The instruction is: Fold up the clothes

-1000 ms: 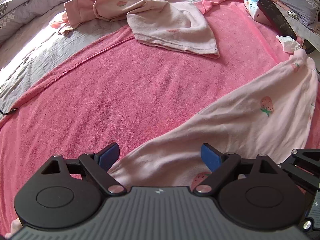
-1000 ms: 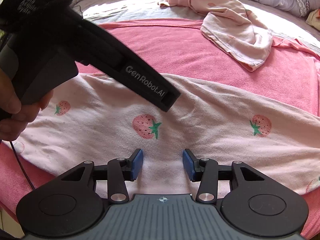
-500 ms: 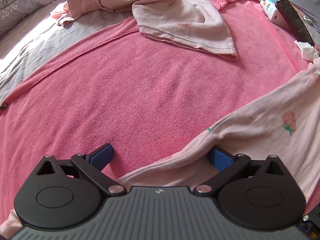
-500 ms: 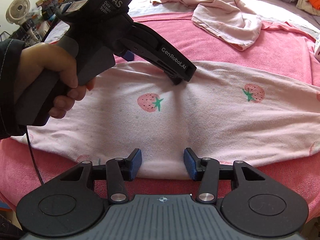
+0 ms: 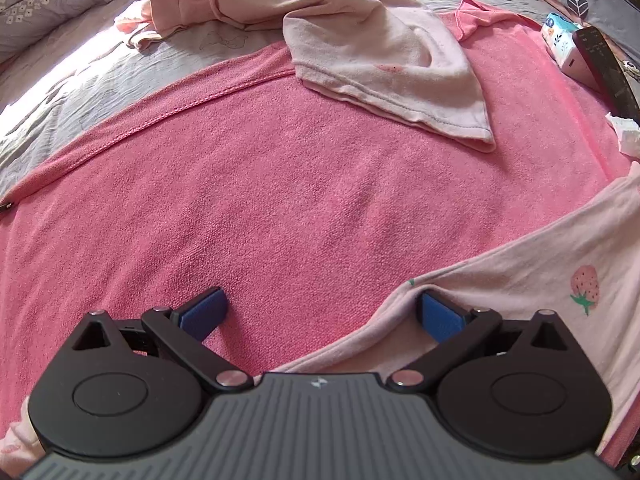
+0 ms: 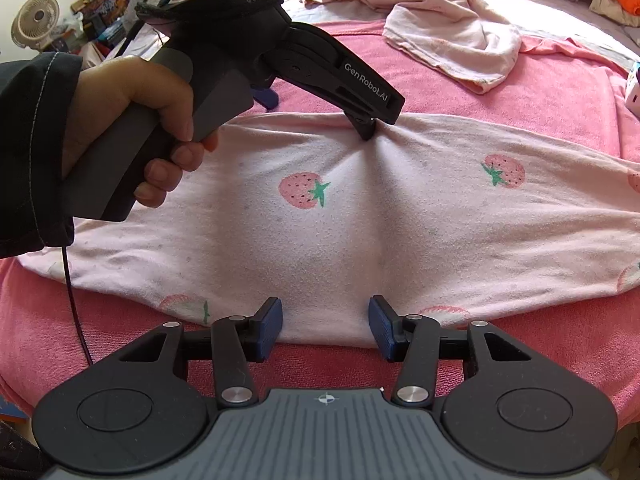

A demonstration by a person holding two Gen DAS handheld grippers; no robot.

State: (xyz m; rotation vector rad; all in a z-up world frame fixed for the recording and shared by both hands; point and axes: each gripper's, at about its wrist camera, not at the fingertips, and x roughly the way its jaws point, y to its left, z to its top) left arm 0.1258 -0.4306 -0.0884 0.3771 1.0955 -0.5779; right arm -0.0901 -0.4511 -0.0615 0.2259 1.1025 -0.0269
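Observation:
A pale pink strawberry-print garment [image 6: 340,232] lies flat on a pink towel [image 5: 260,200]; it also shows in the left wrist view [image 5: 540,276] at lower right. My left gripper [image 5: 320,312] is open at the garment's far edge, its right fingertip [image 5: 434,314] pressing the cloth's edge, its left fingertip [image 5: 206,308] on bare towel. In the right wrist view the left gripper [image 6: 320,76] leans over the garment's far edge. My right gripper [image 6: 326,328] is open, its jaws astride the garment's near edge.
A second crumpled pink garment [image 5: 360,40] lies at the towel's far side, also seen in the right wrist view [image 6: 444,36]. A tissue pack [image 5: 560,40], a dark remote [image 5: 604,68] and a crumpled tissue [image 5: 624,132] lie at far right. Grey bedding [image 5: 80,72] surrounds the towel.
My left gripper moved away from over the garment to its far edge, with more bare towel now under it. My right gripper drew back to the near edge. Both stayed open.

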